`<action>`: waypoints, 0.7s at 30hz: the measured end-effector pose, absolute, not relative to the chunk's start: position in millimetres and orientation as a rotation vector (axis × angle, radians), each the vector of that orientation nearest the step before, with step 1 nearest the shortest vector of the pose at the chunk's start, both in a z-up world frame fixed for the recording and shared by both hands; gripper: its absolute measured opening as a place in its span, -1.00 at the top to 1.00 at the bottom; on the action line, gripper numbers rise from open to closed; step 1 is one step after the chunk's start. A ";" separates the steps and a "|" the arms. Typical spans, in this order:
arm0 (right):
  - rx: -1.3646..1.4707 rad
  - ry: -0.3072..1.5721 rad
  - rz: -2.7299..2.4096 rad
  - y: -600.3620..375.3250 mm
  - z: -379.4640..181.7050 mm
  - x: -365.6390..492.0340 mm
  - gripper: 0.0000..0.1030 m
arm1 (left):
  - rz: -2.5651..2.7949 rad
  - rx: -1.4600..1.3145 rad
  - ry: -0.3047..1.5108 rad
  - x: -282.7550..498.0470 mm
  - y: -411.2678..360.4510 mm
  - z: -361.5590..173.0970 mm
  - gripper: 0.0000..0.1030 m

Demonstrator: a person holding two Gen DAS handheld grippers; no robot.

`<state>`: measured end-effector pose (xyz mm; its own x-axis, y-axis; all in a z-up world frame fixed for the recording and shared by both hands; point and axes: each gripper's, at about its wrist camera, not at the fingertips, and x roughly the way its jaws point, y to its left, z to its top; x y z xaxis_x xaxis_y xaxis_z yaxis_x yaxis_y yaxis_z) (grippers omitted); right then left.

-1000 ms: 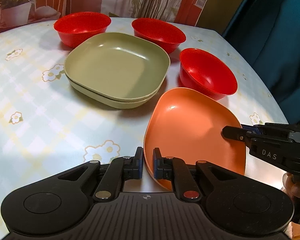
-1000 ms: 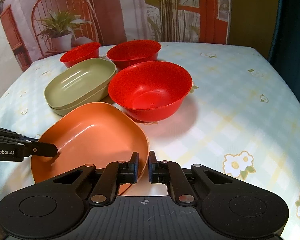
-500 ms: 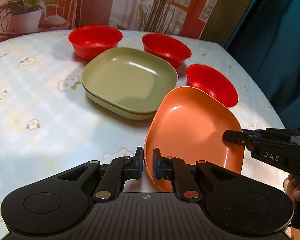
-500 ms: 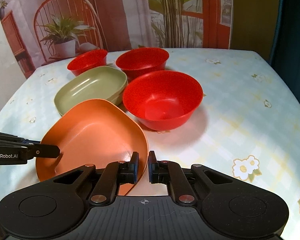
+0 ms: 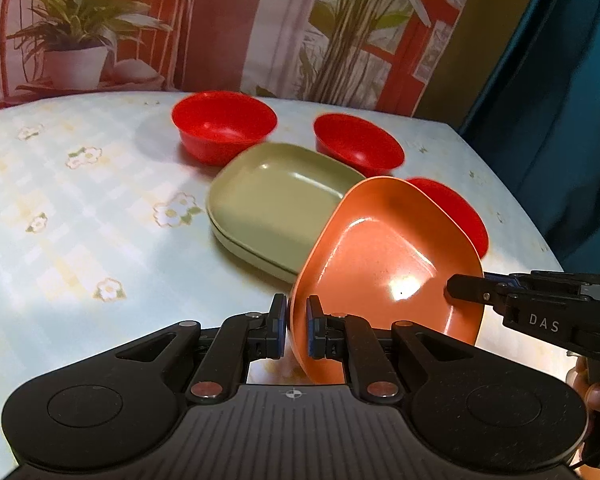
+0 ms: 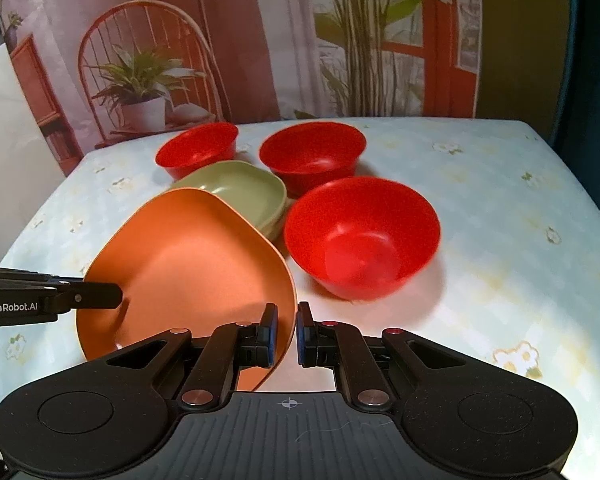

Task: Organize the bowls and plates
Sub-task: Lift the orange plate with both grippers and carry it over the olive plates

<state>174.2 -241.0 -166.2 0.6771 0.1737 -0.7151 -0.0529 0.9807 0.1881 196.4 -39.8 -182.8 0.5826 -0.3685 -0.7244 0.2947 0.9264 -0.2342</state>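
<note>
1. Plate (image 5: 388, 256), orange and squarish, is held tilted above the worktop (image 5: 80, 240) by two grippers on opposite edges.
2. Left gripper (image 5: 297, 330) is closed down to a narrow gap, its pads pinching the plate's near rim in the left wrist view.
3. Right gripper (image 6: 286, 334) is likewise nearly closed, clamping the plate's rim on the opposite edge; in the left wrist view it enters from the right, its tip on the plate's right edge.
4. Green plates (image 5: 276, 208), two stacked, rest on the worktop just behind the orange plate, whose raised far edge overlaps them in both views.
5. Near bowl (image 6: 360, 236), red, stands on the worktop to the right of the orange plate, close beside the green stack.
6. Middle bowl (image 6: 312, 156), red, stands behind the near bowl, by the stack's far right corner.
7. Far bowl (image 6: 198, 150), red, stands at the stack's far left.
8. Cloth on the worktop is pale, checked, with small flowers.
9. Backdrop (image 6: 220, 40) behind shows a chair, a potted plant and a window.
</note>
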 end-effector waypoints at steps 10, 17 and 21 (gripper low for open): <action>0.156 0.773 0.149 -226.8 -150.9 210.5 0.85 | -0.344 -0.087 0.813 232.0 -25.4 -166.1 0.79; 0.182 0.761 0.154 -225.5 -148.9 234.7 0.86 | -0.330 -0.073 0.793 253.3 -22.9 -159.1 0.79; 0.186 0.763 0.149 -225.0 -149.8 245.1 0.86 | -0.326 -0.061 0.789 265.2 -26.1 -159.1 0.79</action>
